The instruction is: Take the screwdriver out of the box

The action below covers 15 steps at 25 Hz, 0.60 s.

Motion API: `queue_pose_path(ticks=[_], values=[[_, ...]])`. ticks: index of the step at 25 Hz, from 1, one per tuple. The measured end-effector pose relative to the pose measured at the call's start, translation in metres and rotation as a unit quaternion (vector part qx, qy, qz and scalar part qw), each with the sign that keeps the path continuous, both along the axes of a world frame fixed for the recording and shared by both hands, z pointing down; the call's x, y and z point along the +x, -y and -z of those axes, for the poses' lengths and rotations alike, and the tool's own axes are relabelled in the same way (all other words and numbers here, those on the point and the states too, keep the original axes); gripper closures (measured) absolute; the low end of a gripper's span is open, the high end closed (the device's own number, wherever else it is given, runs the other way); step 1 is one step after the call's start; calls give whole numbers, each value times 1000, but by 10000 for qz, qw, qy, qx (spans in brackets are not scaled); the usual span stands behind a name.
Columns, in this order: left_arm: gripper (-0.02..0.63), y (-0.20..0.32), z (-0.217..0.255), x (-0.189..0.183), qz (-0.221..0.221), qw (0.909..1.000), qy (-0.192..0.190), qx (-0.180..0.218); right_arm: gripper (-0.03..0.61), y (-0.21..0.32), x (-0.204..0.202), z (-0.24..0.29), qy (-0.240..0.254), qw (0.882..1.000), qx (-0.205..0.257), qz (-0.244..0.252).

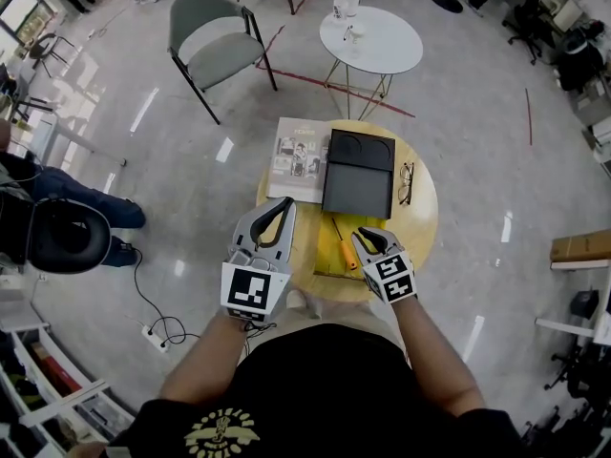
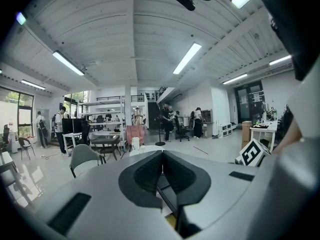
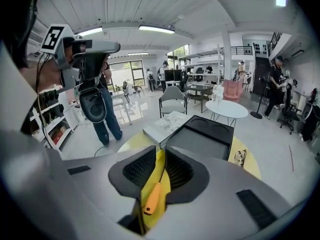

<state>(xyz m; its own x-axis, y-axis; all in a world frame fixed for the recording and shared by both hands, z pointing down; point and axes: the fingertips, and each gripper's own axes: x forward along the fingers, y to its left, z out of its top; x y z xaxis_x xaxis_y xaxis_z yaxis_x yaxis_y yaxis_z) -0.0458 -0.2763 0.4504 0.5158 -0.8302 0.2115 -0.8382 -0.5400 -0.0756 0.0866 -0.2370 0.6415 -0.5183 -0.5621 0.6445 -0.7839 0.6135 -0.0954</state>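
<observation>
screwdriver [image 3: 152,198]: judged light, rigid, orange handle to be gripped | right gripper [image 3: 161,156]: slightly parted, nothing clamped | left gripper [image 2: 162,156]: closed, empty

Round tabletop [image 1: 425,219]: pale yellow wood look, smooth, low sheen; the black box [image 1: 358,175] on it is matt and plastic-like, the paper booklet [image 1: 298,156] beside it printed and flat. On the screwdriver [image 1: 347,253], an orange handle of smooth plastic and a thin dark metal shaft. Shells of left gripper [image 1: 284,206] and right gripper [image 1: 368,239] are matt grey plastic with ribbed black pads; floor [image 1: 191,170] polished grey, glossy with glare.
</observation>
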Motion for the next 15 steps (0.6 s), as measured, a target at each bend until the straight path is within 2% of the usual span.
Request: queue_pose_path(ticks=[5,10,15], values=[[597,-7,0,-7,29,9999,108,-86,452,-12,-4,-21,71,9994,-333,104],[597,-9,3,-15,147,9999,-17,0,386,-20,-4,-48,-27,9975,-682,186],[597,-15,-3,-17,156,9998,2,-117,359,-29,0,-68,-131,9957,-896,194]])
